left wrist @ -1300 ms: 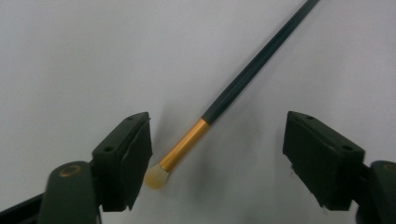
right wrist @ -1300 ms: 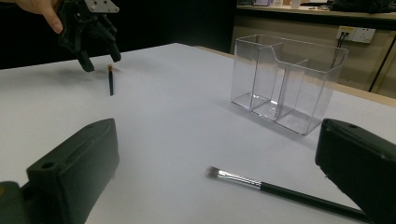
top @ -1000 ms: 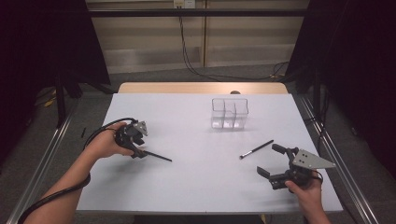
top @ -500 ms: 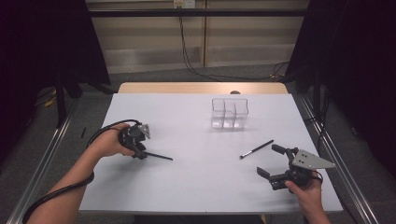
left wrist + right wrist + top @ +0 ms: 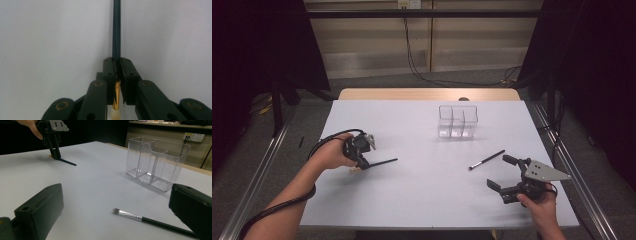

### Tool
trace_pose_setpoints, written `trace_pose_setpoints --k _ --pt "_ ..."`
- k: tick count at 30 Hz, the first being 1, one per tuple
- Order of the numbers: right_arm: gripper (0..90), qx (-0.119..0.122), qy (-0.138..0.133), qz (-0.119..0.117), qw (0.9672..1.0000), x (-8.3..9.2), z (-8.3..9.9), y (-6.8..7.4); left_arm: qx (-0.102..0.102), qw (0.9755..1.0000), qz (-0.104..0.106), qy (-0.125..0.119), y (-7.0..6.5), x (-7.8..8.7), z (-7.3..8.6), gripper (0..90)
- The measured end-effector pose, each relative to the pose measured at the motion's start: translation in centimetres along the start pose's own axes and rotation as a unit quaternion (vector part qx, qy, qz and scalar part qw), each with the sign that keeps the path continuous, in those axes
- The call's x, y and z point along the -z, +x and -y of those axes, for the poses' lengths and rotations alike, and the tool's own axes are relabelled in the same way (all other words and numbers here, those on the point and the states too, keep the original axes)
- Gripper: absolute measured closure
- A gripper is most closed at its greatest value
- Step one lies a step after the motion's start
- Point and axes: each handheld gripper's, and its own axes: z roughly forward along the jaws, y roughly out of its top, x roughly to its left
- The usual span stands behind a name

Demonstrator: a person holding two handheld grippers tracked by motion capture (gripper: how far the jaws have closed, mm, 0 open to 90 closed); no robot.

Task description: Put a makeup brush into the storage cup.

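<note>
My left gripper [image 5: 360, 159] stands at the table's left, its jaws having just closed on a dark-handled brush [image 5: 382, 162]. In the left gripper view the pads [image 5: 110, 72] pinch the brush [image 5: 116, 30] by its gold ferrule, and the handle runs straight ahead. The right gripper view has that gripper [image 5: 55, 153] far off, tip down on the table. My right gripper [image 5: 499, 171] rests open near the front right edge. A second brush [image 5: 486, 160] with a silver ferrule lies just beyond it, between the open jaws [image 5: 116, 202] as the brush [image 5: 140, 217].
A clear plastic organizer [image 5: 457, 121] with three compartments stands at the back centre of the white table [image 5: 422, 200]; it is close on the right in the right gripper view [image 5: 157, 160]. A black cable trails from the left hand off the table's front left.
The left gripper has shifted slightly right, and the dark brush's handle has swung from pointing down-right to lying nearly level. The right gripper and the second brush have not moved.
</note>
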Motion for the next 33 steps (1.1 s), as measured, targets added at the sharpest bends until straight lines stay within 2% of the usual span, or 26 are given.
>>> trace_pose_setpoints --k 4,9,10,16,20,24,28,33 --pt "0.0 0.0 0.0 -0.001 1.0 0.0 0.0 0.0 0.005 0.9999 -0.001 0.009 -0.1 0.0 -0.2 83.5" --pt "0.0 -0.001 0.0 0.001 1.0 0.0 0.0 -0.1 0.023 0.9997 -0.003 -0.001 0.0 0.2 0.1 83.6" --pt "0.0 -0.003 0.001 0.001 1.0 0.0 0.1 -0.2 0.028 0.9996 -0.003 -0.01 0.0 0.2 0.3 83.6" --pt "0.0 -0.006 0.003 -0.002 1.0 0.0 0.1 -0.1 0.042 0.9991 0.003 0.0 -0.2 0.4 0.3 83.6" --pt "0.0 -0.007 0.004 -0.001 1.0 -0.1 0.1 -0.2 0.064 0.9978 0.009 -0.014 -0.1 0.9 0.2 83.6" --pt "0.0 -0.009 0.005 -0.004 0.9999 -0.1 0.1 -0.2 0.072 0.997 0.013 -0.026 -0.2 1.3 0.1 83.6" --pt "0.0 -0.01 0.005 -0.006 0.9999 -0.2 0.1 -0.2 0.068 0.9971 0.012 -0.033 -0.3 1.6 -0.3 83.6" --pt "0.0 -0.011 0.007 -0.003 0.9999 -0.2 0.1 -0.3 0.059 0.9978 0.011 -0.026 -0.8 2.1 -1.1 83.6"
